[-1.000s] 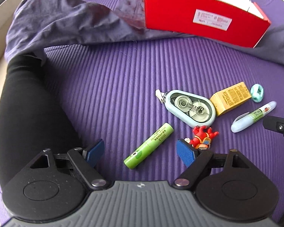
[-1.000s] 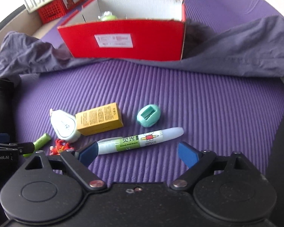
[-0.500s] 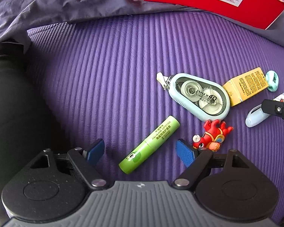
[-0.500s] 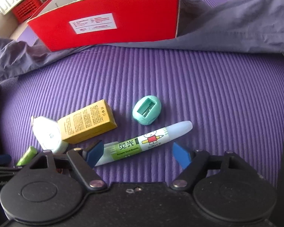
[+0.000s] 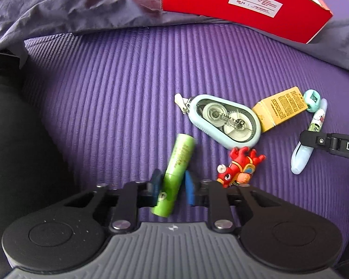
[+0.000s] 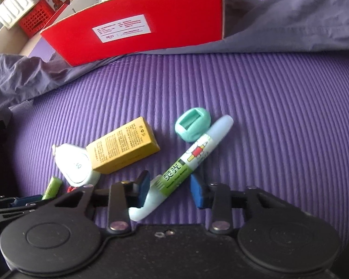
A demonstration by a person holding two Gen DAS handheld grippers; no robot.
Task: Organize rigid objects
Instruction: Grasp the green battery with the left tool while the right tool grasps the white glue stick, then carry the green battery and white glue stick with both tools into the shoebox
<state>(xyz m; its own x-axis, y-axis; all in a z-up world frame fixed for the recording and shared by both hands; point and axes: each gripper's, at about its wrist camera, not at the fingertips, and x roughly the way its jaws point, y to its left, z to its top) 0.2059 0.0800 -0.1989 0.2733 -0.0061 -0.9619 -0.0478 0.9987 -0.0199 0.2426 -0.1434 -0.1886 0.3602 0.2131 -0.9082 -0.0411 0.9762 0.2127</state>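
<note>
Your left tongs are clenched on the green tube near its base. Right tongs straddle the glue pen on the mat — pads closing in, grip not certain. Both look light, stiff and slick (grab mid-barrel).

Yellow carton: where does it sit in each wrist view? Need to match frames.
Left wrist: yellow carton at right of centre, between the correction tape dispenser and the teal sharpener.
Right wrist: yellow carton at left of centre, partly over the dispenser.
Shared landmark: red box at the top of both views.
</note>
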